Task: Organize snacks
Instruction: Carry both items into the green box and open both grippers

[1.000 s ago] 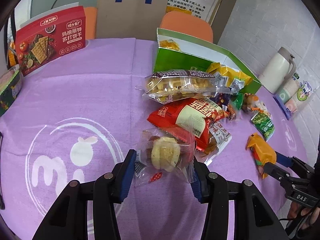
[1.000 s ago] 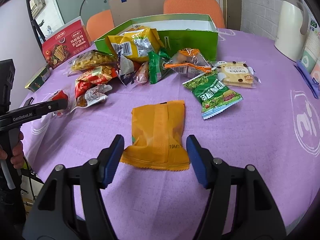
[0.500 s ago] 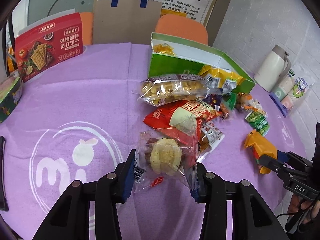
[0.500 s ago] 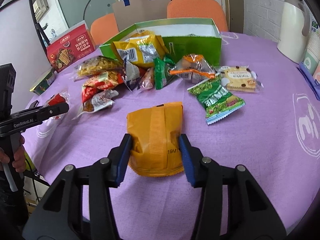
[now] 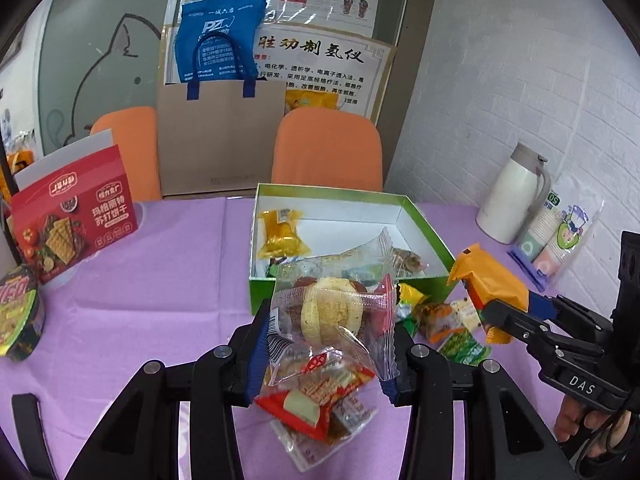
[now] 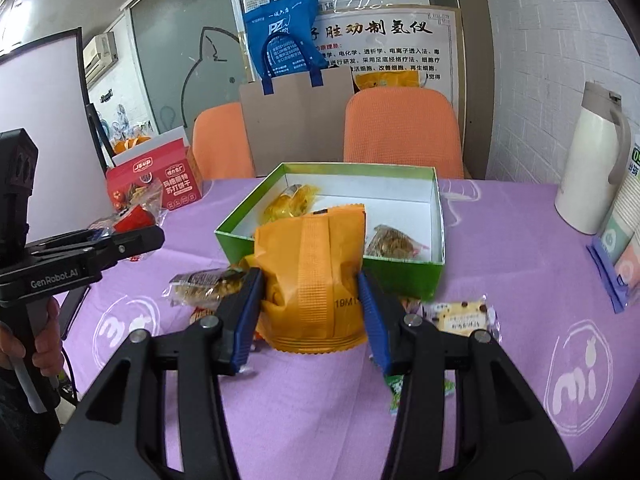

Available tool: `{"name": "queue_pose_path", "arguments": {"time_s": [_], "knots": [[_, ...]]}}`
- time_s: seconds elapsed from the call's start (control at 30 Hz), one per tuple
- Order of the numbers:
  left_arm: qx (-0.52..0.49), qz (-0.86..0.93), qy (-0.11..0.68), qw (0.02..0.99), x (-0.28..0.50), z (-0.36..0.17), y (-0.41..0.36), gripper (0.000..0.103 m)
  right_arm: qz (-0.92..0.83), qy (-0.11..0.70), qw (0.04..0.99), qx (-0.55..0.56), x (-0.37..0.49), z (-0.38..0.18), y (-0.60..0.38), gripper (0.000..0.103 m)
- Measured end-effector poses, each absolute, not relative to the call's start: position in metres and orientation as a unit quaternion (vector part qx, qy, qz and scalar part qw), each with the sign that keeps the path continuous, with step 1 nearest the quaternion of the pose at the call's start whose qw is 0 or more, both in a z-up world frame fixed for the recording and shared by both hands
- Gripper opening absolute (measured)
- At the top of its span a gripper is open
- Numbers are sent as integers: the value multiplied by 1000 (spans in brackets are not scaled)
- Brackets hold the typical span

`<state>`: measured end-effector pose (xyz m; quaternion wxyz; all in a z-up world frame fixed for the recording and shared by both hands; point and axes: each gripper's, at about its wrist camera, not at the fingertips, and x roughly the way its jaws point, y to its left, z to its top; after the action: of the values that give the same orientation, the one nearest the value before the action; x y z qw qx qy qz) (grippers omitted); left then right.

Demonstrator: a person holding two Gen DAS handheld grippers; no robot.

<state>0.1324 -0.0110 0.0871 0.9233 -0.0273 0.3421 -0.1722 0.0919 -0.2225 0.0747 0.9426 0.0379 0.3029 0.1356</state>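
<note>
My left gripper is shut on a clear pastry packet, held above the purple table in front of the green box. My right gripper is shut on an orange snack pack, lifted just short of the green box. Each view also shows the other gripper: the right gripper with the orange snack pack at the right, the left gripper at the left. Inside the box lie a yellow packet and a brown snack.
Loose snack packs lie on the purple cloth in front of the box, a biscuit packet among them. A red cracker box and noodle bowl stand left. A white thermos and cups stand right. Orange chairs lie behind.
Both grippers have lifted their packs off the table and moved toward the green box, whose inside now shows. The right gripper went from open to shut on the orange pack.
</note>
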Motion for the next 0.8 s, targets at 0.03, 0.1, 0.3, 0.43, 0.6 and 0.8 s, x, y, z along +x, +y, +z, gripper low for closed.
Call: {"name": "queue_pose_path", "arguments": {"time_s": [0.03,0.1,0.3,0.43,0.6,0.8], "knots": [[-26,-169,343,924,141,88,-15,45,133,302,943,37,100,76,-222,49],[-24,-162,348,923,160,89,-24,45,125,305,943,36,119,75,-223,49],[-19,-157,367,917,211,79,-47,45,115,328,936,48,172,58,-233,49],[-19,-149,388,909,245,66,-58,45,116,347,930,47,203,40,-232,49],[-12,-143,411,900,275,45,-68,45,114,364,923,40,228,20,-230,49],[-13,-126,412,902,285,33,-67,70,116,359,926,-3,243,8,-224,59]]}}
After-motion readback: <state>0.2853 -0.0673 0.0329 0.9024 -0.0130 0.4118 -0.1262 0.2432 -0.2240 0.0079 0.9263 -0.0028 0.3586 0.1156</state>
